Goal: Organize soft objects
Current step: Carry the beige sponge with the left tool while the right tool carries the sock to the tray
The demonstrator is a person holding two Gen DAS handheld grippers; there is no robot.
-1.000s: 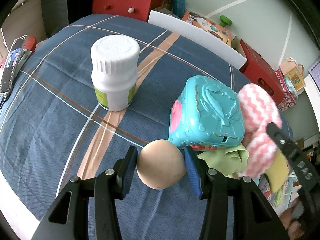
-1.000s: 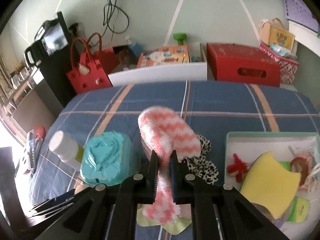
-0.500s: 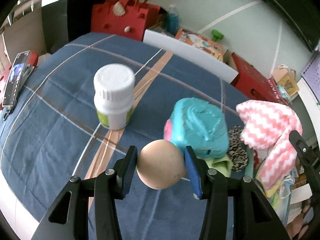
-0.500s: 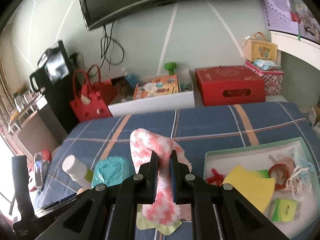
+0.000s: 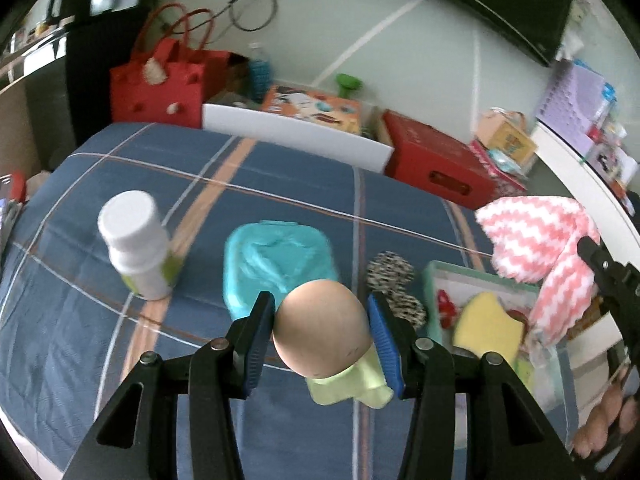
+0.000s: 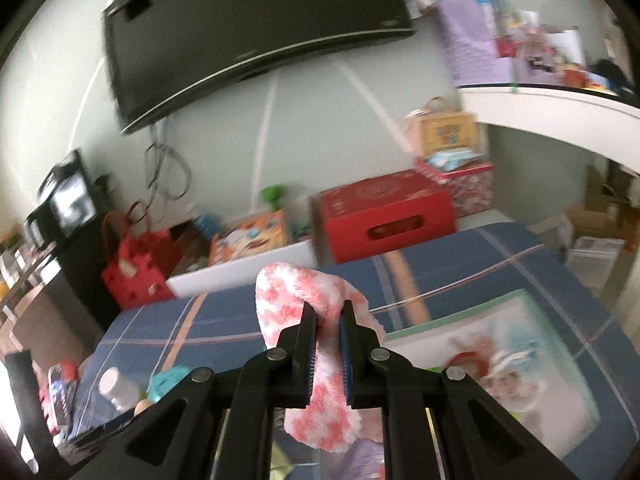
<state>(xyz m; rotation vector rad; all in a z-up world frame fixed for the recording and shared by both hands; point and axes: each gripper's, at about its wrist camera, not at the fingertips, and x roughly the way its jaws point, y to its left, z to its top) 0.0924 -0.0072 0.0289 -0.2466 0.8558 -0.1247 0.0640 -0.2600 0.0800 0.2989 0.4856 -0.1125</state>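
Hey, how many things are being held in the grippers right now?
2. A tan egg-shaped ball sits between the pads of the left hand-held gripper; a pink-and-white zigzag cloth is pinched in the right hand-held gripper.

White pill bottle [image 5: 135, 245] upright on blue plaid bedspread [image 5: 280, 192], red bag [image 5: 160, 84] behind.

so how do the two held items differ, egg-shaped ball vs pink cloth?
The tan ball is smooth, plain and rounded; the pink cloth is fuzzy, zigzag-striped and droops. The left gripper spans the ball with wide-set jaws; the right gripper pinches the cloth nearly shut. Both are held clear of the bedspread.
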